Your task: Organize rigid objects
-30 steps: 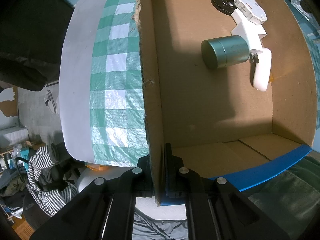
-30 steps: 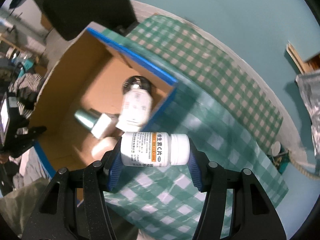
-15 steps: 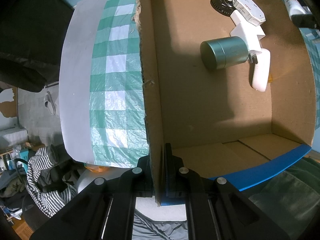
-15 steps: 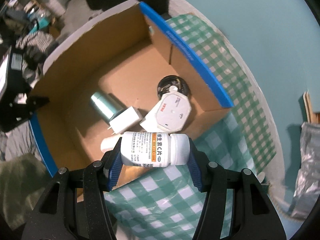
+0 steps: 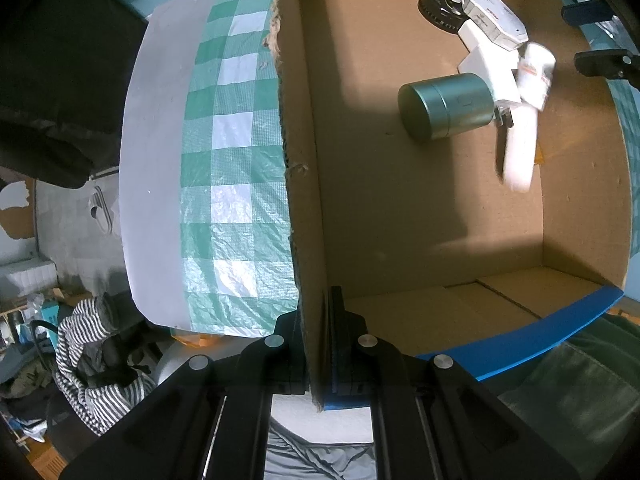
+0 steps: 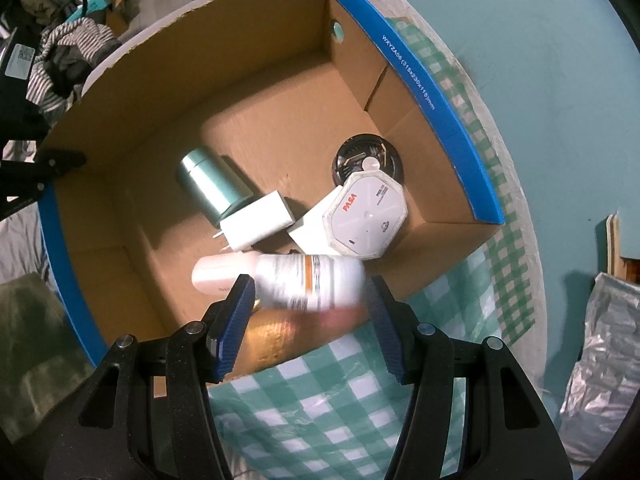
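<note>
1. Left gripper (image 5: 318, 300): jaws closed tight on the near end of the box's (image 6: 440, 120) side wall, one jaw inside and one outside. It points down at the corner.
2. Right gripper (image 6: 309, 286): jaws stand about half open above the box's near wall. The pads do not press on anything.
3. Bottle (image 6: 312, 282): white with an orange band, lying crosswise just beyond the right jaw tips, with a gap at each end. It is blurred while the jaws are sharp, so it is loose and not gripped. In the left view it shows inside the box, by the far wall. Whether it rests on the floor of the box cannot be told.
4. Box contents, grouped at one end:
   - green tin (image 5: 444, 108) on its side;
   - white charger (image 6: 256, 226) touching the tin;
   - octagonal case (image 6: 366, 214) partly over a black disc (image 6: 364, 158);
   - long white item (image 5: 520, 148) beside the charger, just beside the bottle.
5. The other end of the box floor is bare.
6. Box stands on a green checked cloth (image 5: 224, 160) on the worktop (image 5: 156, 160).
</note>
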